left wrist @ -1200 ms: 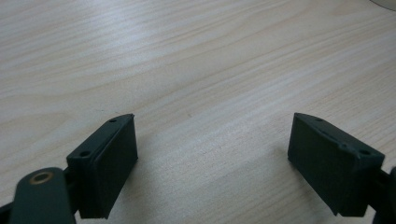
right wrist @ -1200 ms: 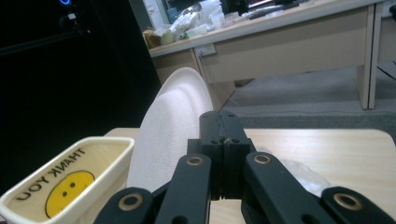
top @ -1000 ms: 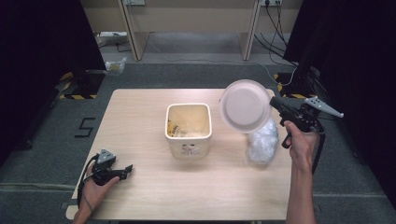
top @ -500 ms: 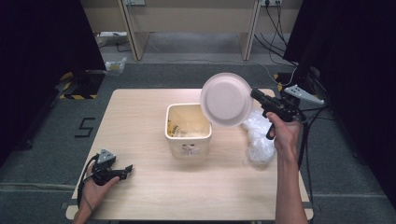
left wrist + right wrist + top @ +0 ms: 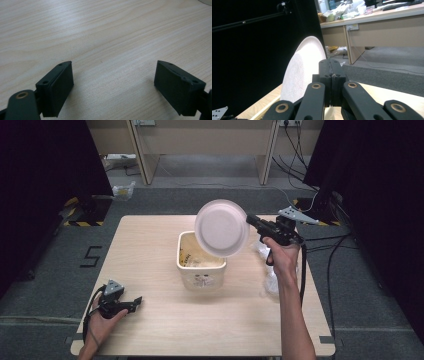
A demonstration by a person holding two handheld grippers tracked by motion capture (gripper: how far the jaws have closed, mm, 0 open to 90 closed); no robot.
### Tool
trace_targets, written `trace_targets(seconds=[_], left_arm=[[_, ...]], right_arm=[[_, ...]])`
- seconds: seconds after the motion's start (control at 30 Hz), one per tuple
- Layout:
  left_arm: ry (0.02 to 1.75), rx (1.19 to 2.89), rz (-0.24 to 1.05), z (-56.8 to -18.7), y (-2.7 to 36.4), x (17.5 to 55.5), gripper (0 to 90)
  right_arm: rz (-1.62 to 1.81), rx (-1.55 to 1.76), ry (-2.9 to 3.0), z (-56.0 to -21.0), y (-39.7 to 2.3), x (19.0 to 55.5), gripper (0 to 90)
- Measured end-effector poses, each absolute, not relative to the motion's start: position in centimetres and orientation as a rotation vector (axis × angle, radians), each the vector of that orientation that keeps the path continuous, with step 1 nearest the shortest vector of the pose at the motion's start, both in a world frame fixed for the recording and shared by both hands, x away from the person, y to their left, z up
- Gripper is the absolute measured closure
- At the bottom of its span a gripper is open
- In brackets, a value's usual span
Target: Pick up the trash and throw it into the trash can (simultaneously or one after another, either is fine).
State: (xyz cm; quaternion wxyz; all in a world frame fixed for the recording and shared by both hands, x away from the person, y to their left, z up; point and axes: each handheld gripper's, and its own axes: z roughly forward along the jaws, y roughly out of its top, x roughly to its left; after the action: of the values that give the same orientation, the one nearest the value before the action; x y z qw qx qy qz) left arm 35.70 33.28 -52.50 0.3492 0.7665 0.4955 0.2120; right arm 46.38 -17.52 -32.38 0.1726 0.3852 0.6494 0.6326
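Note:
A white round plate (image 5: 221,228) hangs tilted on edge above the right side of a cream square bin (image 5: 201,270) that stands mid-table. My right gripper (image 5: 250,221) is shut on the plate's right rim, held up in the air by the person's right hand. In the right gripper view the plate (image 5: 302,70) rises left of the pressed-together jaws of the right gripper (image 5: 329,67). My left gripper (image 5: 137,300) rests on the table near its front left corner, open. Between its jaws in the left gripper view (image 5: 113,82) there is only bare wood (image 5: 100,30).
A crumpled clear plastic bag (image 5: 270,280) lies on the table right of the bin, partly behind the right forearm. Some yellowish bits sit inside the bin. Desks and cables stand beyond the table's far edge.
The right hand has carried the plate leftward, from over the plastic bag to above the bin's right side. The left gripper has stayed where it was.

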Motion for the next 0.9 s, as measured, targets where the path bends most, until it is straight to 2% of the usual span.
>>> trace_targets(seconds=[0.9], left_arm=[[1.283,1.993,0.547,-52.5,33.3,35.7,14.8]], right_arm=[[1.694,1.106,2.004,-35.4,-13.2,47.9,90.0]])
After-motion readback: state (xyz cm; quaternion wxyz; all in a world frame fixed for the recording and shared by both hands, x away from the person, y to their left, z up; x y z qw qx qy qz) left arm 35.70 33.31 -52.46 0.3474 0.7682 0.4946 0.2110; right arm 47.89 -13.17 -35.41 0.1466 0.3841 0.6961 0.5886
